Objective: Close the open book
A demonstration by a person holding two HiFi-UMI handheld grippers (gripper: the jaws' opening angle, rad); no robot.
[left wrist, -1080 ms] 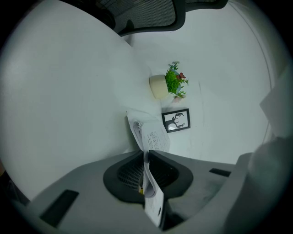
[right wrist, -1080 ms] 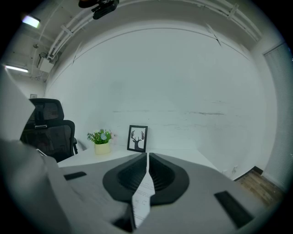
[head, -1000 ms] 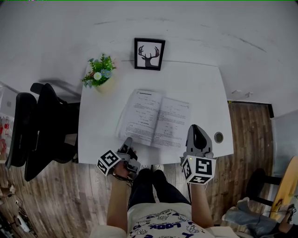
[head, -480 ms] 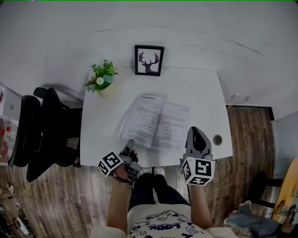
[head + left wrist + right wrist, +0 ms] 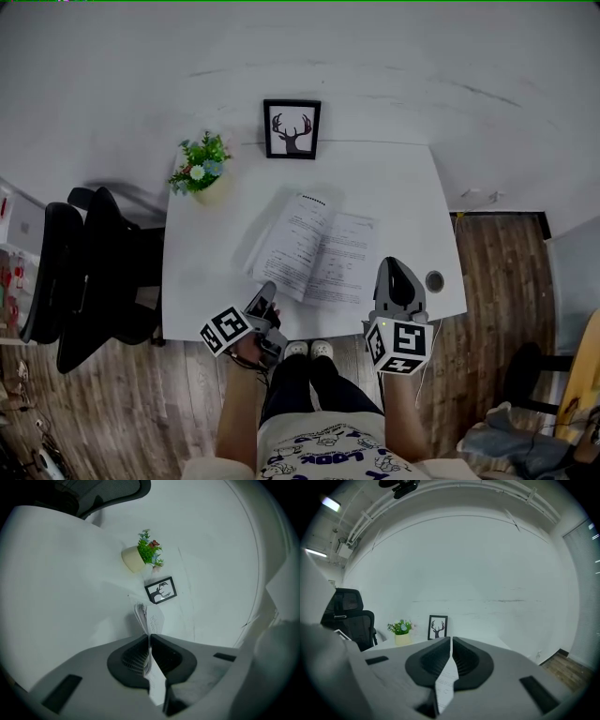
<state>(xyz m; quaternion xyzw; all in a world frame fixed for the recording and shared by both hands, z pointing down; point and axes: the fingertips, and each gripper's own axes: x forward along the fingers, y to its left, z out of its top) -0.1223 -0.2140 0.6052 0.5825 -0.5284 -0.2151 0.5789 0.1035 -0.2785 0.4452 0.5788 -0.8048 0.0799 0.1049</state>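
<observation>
While the open book (image 5: 319, 248) lies on the white table (image 5: 403, 187) just ahead of both grippers, a potted plant (image 5: 201, 167) and a framed deer picture (image 5: 292, 128) stand far beyond it, and a black office chair (image 5: 80, 272) is off to the left of the left gripper (image 5: 264, 296). This gripper, rolled sideways and pointing a little downward, is clamped on the left pages (image 5: 146, 617), which are lifted just beyond its tips. The right gripper (image 5: 395, 270), almost level, is pressed together on the right page (image 5: 446, 679).
</observation>
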